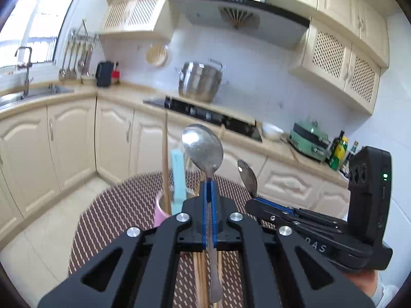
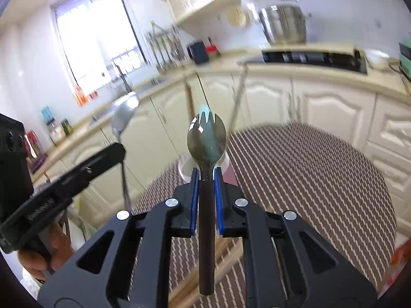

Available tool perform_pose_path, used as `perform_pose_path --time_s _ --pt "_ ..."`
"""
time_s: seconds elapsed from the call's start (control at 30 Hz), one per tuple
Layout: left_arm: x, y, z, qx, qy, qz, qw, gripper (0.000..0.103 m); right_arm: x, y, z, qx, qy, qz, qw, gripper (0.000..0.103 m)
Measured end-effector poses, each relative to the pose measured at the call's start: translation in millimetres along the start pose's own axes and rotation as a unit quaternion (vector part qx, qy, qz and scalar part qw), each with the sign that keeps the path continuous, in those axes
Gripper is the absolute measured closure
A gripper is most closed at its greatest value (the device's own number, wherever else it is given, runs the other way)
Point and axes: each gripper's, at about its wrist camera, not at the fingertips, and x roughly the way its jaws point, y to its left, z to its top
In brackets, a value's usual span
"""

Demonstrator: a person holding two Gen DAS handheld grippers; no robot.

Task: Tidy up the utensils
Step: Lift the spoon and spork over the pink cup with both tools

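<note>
In the left wrist view, a steel spoon [image 1: 203, 146] is pinched upright by the left hand-held gripper [image 1: 210, 187], above the pink cup [image 1: 161, 209] on the tabletop [image 1: 115, 218]. In the right wrist view, a spork [image 2: 206, 138] is clamped by the right hand-held gripper [image 2: 206, 177], near the cup. A carry step is judged; lowering each utensil into the cup is called for next.

**Polished steel, matt plastic, woven cover**

The spoon [image 1: 203, 146] is bright metal — glossy, with faint smudges on its bowl. The spork [image 2: 206, 136] has a shiny metal head on a dark matt handle. Both grippers [image 1: 211, 195] [image 2: 207, 179] are matt black plastic, their fingers [image 1: 204, 205] faced in blue padding. Chopsticks [image 1: 165, 164] look like bare wood. The surface [image 2: 308, 179] wears a ribbed woven mat — brown and cream. The cup [image 1: 160, 210] is smooth pink plastic.
</note>
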Motion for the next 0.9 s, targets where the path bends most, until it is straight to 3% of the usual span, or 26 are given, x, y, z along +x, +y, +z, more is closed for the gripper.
perform_pose_path --time_s 0.23,0.43,0.9 --pt "27.2 9.3 25.7 -0.002 -0.068 -0.004 0.9977 0.1 32.5 -1.0 23.1 -0.009 -0.08 0.023 0.996 0.091" --pt "57.3 16.0 30.1 0.007 -0.093 0.006 0.9956 0.1 55.9 -1.1 35.5 -0.01 -0.129 0.024 0.991 0.091" --pt "114.1 33.0 5.9 0.004 -0.094 0.026 0.9952 0.1 90.2 -26.0 21.4 0.02 -0.151 0.035 0.988 0.091"
